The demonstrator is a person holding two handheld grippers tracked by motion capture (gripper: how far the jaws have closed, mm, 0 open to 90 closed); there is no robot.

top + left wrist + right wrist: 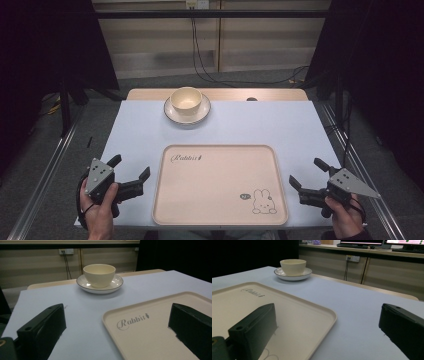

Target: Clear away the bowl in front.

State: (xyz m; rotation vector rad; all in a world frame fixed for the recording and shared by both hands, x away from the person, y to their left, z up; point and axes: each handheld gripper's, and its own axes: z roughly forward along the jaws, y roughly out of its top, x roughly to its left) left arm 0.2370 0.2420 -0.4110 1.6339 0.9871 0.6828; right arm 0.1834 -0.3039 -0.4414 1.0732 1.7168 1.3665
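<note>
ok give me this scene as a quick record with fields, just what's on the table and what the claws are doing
surface: pale blue table
tray: beige tray, near edge, nothing on it, rabbit print
bowl: cream bowl, upright, sitting on the saucer
saucer: white saucer, far side of table, apart from tray
left claw: left claw, open, holding nothing, left of tray
right claw: right claw, open, holding nothing, right of tray

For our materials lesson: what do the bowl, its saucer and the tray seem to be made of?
Bowl: likely glazed ceramic, cream with a soft sheen.
Saucer: probably glazed ceramic too, glossy white with a thin dark rim line.
Tray: looks like matte beige plastic or melamine, with a moulded raised edge and printed rabbit.
</note>
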